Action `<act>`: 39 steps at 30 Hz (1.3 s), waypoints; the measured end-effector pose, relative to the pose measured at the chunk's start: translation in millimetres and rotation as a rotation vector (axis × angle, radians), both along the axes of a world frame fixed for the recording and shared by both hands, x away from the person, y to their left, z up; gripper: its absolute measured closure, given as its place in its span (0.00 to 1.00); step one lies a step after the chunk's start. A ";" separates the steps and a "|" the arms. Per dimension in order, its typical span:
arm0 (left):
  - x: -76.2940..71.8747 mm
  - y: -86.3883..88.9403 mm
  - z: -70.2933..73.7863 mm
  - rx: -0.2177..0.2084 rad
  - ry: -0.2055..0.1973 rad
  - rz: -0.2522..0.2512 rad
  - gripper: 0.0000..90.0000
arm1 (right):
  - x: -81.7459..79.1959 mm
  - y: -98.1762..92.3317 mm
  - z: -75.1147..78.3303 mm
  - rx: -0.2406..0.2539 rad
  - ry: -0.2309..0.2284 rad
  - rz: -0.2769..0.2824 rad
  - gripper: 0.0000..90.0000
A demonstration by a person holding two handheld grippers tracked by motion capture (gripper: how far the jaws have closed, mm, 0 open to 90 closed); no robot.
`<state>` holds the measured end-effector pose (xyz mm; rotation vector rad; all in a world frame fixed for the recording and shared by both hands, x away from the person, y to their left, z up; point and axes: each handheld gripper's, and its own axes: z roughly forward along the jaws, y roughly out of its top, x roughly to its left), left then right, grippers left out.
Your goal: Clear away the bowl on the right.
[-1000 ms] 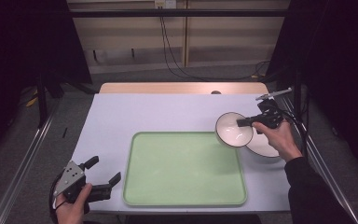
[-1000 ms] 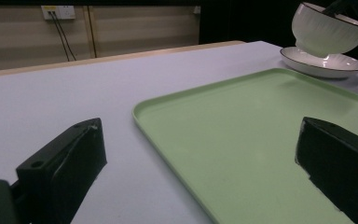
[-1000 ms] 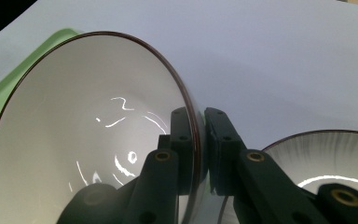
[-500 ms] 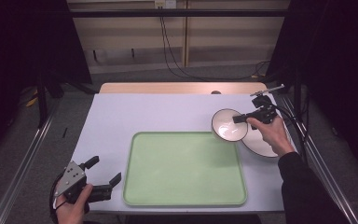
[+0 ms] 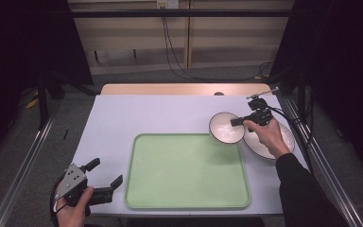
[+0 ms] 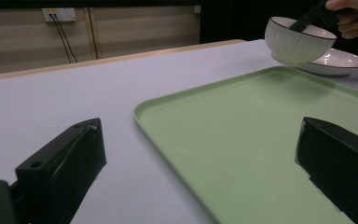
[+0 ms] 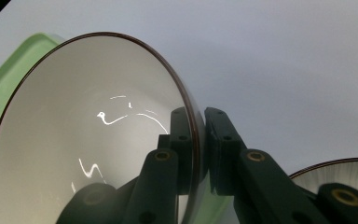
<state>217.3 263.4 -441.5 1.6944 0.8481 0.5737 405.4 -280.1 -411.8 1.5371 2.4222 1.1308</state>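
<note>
Since a second ago, the right tool (image 5: 240,121) has carried the bowl (image 5: 226,127) slightly toward the far edge of the green tray (image 5: 186,172). Its jaws pinch the bowl's rim, one inside, one outside. Held above the counter (image 5: 160,116), the bowl tilts, mouth facing upward, beside the plate (image 5: 270,142). The left tool (image 5: 105,178) rests spread wide.

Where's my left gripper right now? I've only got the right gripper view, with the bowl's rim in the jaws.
Observer: The left gripper is at the near left corner of the table, jaws open, holding nothing.
Operator: Is the green tray free?
Observer: Yes, the green tray has nothing on it.
Operator: How's the bowl sitting?
Observer: The bowl is upright beside the white plate, just past the tray's far corner. I can't tell whether they touch.
</note>
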 end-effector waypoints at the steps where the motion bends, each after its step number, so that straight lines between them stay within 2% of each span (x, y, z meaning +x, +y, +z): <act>1: 0.0 0.0 0.0 0.000 0.000 0.000 0.02 | 0.0 0.0 0.0 0.000 0.000 0.000 0.91; 5: -0.1 0.1 0.1 0.001 -0.001 0.000 0.02 | 1.6 4.2 -5.1 -0.022 0.030 -0.003 0.91; 13: -0.1 0.2 0.3 -0.001 -0.002 -0.002 0.02 | 2.4 5.8 -9.3 -0.019 0.039 -0.007 0.91; 20: -0.4 1.2 0.1 -0.003 0.002 0.001 0.02 | 3.7 9.1 -16.2 -0.052 0.072 -0.006 0.91; 29: -0.3 0.7 0.1 -0.005 0.002 0.000 0.02 | 5.0 8.2 -21.0 -0.063 0.078 0.001 0.91; 31: -0.3 0.8 0.1 -0.004 0.001 0.000 0.02 | 4.5 8.8 -23.6 -0.061 0.098 -0.011 0.91; 33: -0.3 0.7 0.0 -0.005 0.002 0.000 0.02 | 5.5 9.7 -25.9 -0.061 0.085 -0.002 0.91; 39: -0.4 1.3 -0.1 -0.005 0.004 0.002 0.02 | 5.6 11.2 -27.9 -0.081 0.103 -0.004 0.91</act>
